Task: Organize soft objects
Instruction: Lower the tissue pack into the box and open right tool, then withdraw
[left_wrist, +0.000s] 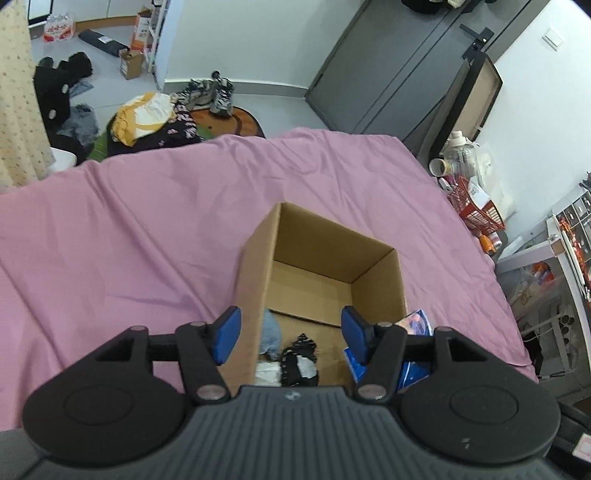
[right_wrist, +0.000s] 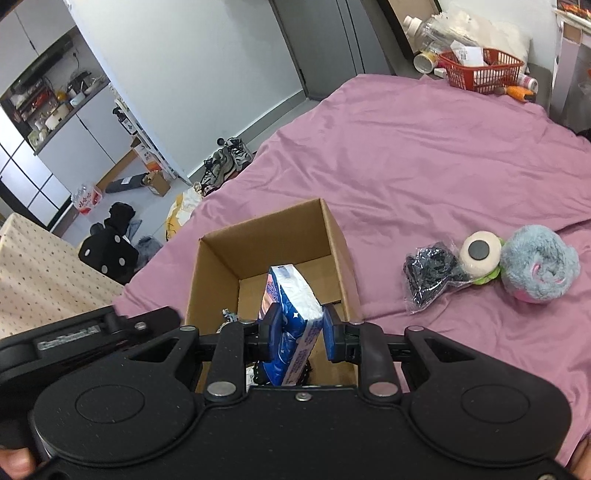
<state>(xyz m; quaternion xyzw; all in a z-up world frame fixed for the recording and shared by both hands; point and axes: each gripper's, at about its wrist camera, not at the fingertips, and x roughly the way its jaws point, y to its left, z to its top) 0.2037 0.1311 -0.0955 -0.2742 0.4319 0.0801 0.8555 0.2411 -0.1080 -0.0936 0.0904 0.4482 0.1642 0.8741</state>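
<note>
An open cardboard box (left_wrist: 376, 284) (right_wrist: 336, 236) stands on the pink bed cover (left_wrist: 147, 229). Inside lie a pale blue soft item (left_wrist: 271, 332) and a black-and-white patterned piece (left_wrist: 299, 358). My left gripper (left_wrist: 290, 334) is open and empty above the box's near edge. My right gripper (right_wrist: 297, 332) is shut on a blue and white tissue pack (right_wrist: 291, 306), held over the box; the pack also shows in the left wrist view (left_wrist: 415, 325). To the right on the bed lie a black item in a clear bag (right_wrist: 430, 275), a white-and-green eyeball plush (right_wrist: 480, 253) and a grey-blue fluffy plush (right_wrist: 539, 264).
A red basket (right_wrist: 480, 70) and bottles stand beyond the bed's far edge. Clothes, shoes (left_wrist: 214, 92) and boxes lie on the floor past the bed. A cloth-covered table (right_wrist: 40, 273) stands at the left. A grey door (left_wrist: 388, 62) is behind.
</note>
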